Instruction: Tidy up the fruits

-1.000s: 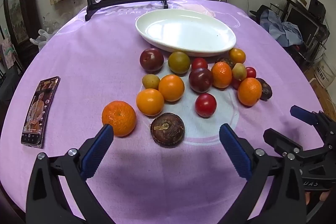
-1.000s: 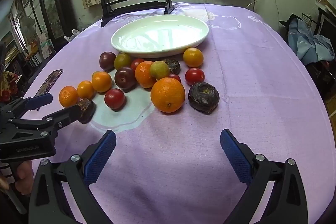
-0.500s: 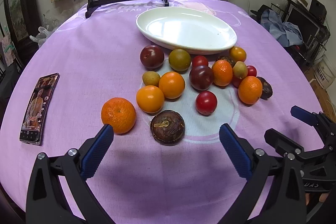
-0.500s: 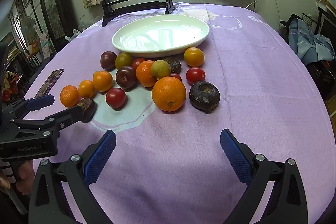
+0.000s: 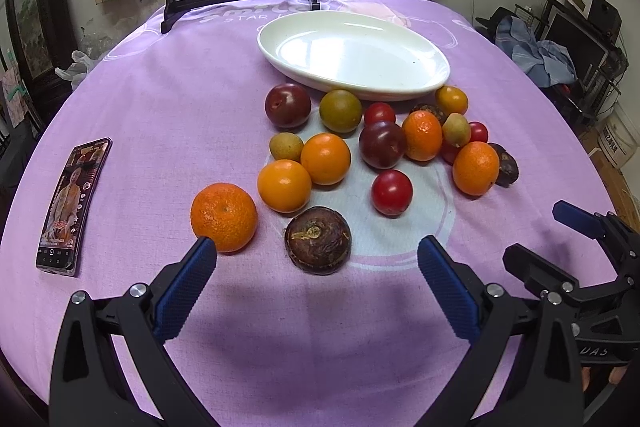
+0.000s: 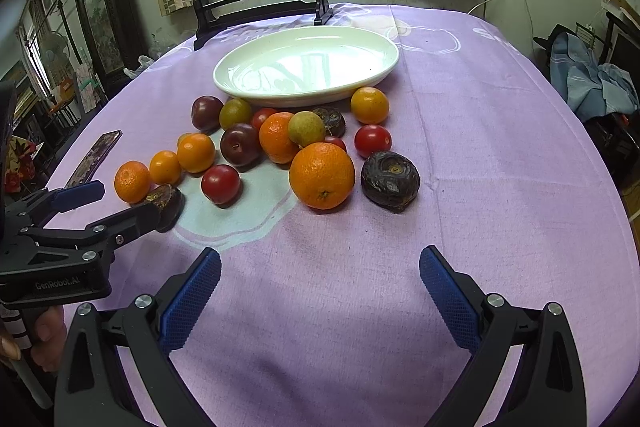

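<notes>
A: Well, where did the fruit lie when the left claw (image 5: 316, 291) hung over the tabletop (image 5: 160, 107)?

B: Straight ahead of it. The brown wrinkled fruit (image 5: 318, 239) sat just past the gap between its blue pads, a little left of centre, stem scar up. The rough mandarin (image 5: 223, 217) lay off to the left, just beyond the left pad. The jaws stood wide apart with nothing in them.

A: And the right claw (image 6: 320, 291)?

B: Also spread wide and empty. Its nearest pieces were the big orange (image 6: 321, 174) and a second dark wrinkled fruit (image 6: 390, 181), both ahead and near its centre line, but well apart from the pads.

A: So which hand was nearer to something?

B: The left, I'd judge. The brown fruit was roundish, with no long axis to speak of, so the approach angle would hardly matter.

A: Where would the fruit go?

B: Probably the white oval plate (image 5: 400, 89), which stood empty behind the heap, its long axis running across the left view. Plums, tomatoes and oranges crowded just before its near rim.

A: Any writing?

B: "GenRobot.AI" on the left claw's body in the right view. "STAR" printed on the purple cloth, and part of a word, "DAS", on the right claw seen from the left. The phone (image 5: 72, 203) lay far left, screen lit; I couldn't read it.
</notes>
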Available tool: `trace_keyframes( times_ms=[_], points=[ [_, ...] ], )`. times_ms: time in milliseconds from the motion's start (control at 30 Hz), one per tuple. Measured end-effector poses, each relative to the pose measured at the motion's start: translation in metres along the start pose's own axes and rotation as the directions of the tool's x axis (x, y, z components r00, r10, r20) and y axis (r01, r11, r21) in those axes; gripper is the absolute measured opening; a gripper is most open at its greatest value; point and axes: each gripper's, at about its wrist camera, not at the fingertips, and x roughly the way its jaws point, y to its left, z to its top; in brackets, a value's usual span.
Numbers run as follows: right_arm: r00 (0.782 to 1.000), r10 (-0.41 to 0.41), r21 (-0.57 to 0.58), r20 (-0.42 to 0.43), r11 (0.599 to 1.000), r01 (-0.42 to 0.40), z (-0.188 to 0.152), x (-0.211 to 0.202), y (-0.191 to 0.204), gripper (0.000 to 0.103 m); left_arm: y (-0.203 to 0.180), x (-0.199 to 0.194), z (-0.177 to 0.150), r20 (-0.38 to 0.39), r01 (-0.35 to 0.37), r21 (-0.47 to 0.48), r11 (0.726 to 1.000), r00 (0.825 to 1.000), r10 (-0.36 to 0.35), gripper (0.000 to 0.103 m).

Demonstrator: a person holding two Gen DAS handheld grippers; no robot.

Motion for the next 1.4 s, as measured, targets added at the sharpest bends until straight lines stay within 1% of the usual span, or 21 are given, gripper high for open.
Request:
trace_keyframes(
  times_ms=[1400],
  points=[
    [1.0, 0.014, 0.004, -0.003, 1.0, -0.014, -0.0028, -0.0016, 0.0007, 0.1, 0.0005, 0.0005, -0.0013, -0.012, 0.002, -0.004, 1.0, 1.0, -0.002, 0.099]
  ],
)
